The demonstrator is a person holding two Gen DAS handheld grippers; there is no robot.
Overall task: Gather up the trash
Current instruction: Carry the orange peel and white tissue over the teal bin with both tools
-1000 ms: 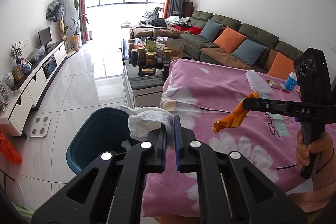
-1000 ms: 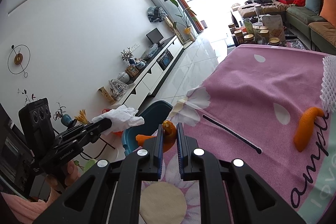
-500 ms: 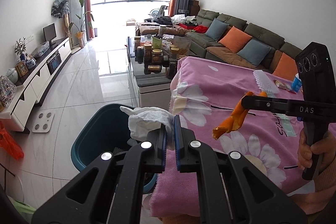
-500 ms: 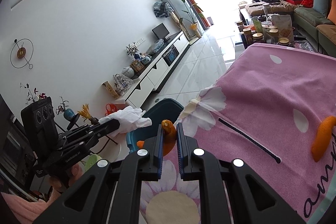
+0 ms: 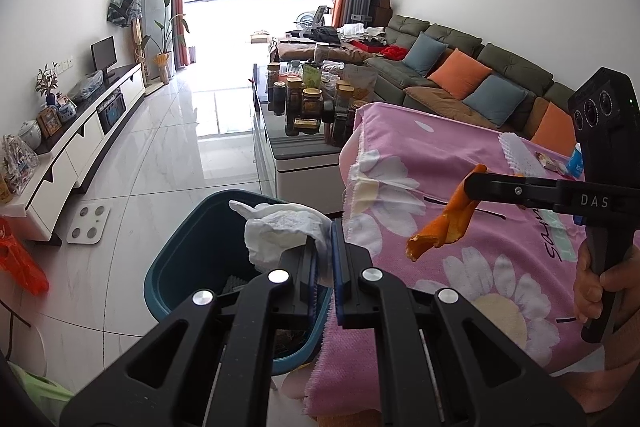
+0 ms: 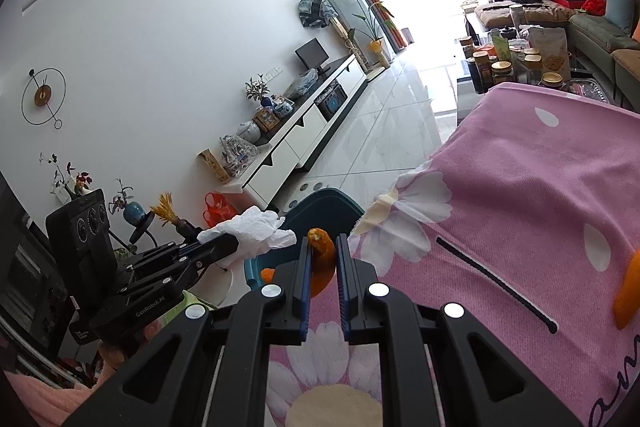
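My left gripper (image 5: 325, 251) is shut on a crumpled white tissue (image 5: 280, 233), held over the teal bin (image 5: 188, 255) on the floor beside the table. My right gripper (image 6: 322, 259) is shut on an orange peel (image 6: 322, 257), held above the pink flowered cloth (image 6: 520, 187) near its left edge, with the teal bin (image 6: 320, 203) just beyond. In the left wrist view the right gripper (image 5: 470, 187) shows at the right with the orange peel (image 5: 448, 223) hanging from it. Another orange peel (image 6: 628, 291) lies on the cloth at the far right.
A white foam net (image 5: 520, 153), a wrapper and a blue cup (image 5: 576, 159) lie at the cloth's far side. A coffee table with several jars (image 5: 308, 99) stands behind. A white scale (image 5: 88, 225) and a red bag (image 5: 20, 263) are on the floor.
Both grippers have drifted towards the teal bin, so it fills more of each view. The tissue and the peel stay gripped.
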